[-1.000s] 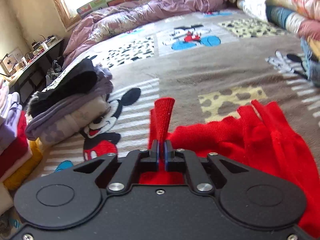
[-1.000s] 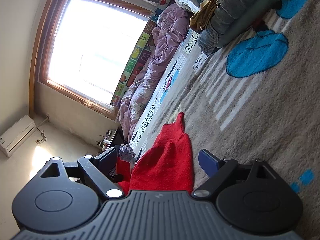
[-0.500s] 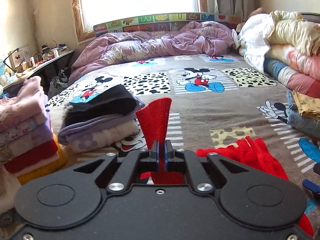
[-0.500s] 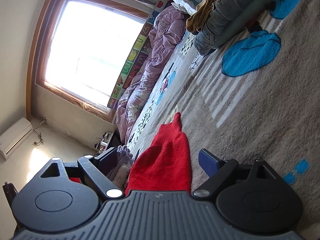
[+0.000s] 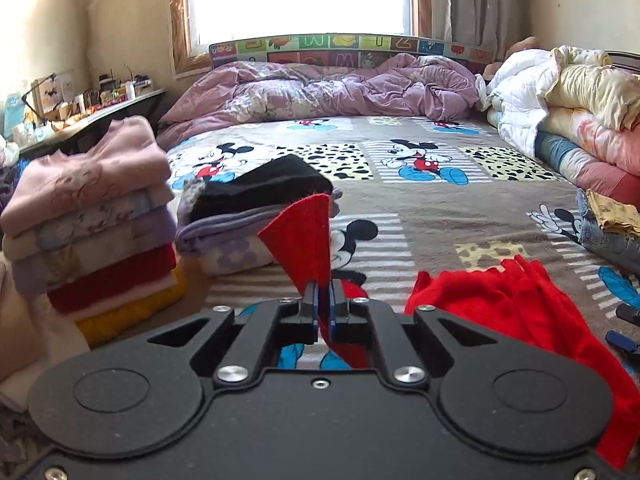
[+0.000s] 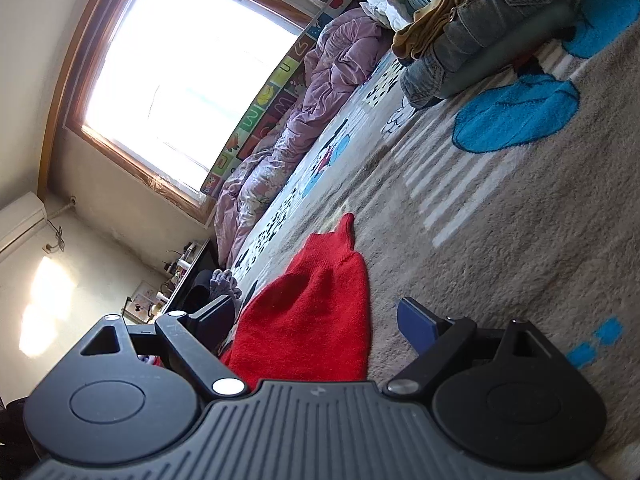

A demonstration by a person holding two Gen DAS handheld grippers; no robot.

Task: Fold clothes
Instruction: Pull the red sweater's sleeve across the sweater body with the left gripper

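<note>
My left gripper (image 5: 324, 300) is clamped on a corner of the red sweater (image 5: 516, 304) — the pinched flap stands up above the jaws while the rest lies crumpled on the cartoon-print blanket (image 5: 440, 216). My right gripper (image 6: 316, 320) hangs wide apart, empty, with the sweater's red knit between its fingers — not touched. Folded stacks (image 5: 92, 216) sit left.

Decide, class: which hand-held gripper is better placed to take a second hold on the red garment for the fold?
Right. The right hand-held gripper is open and empty, with the red garment lying between its spread fingers on the blanket. The left hand-held gripper is already shut on a red corner.
</note>
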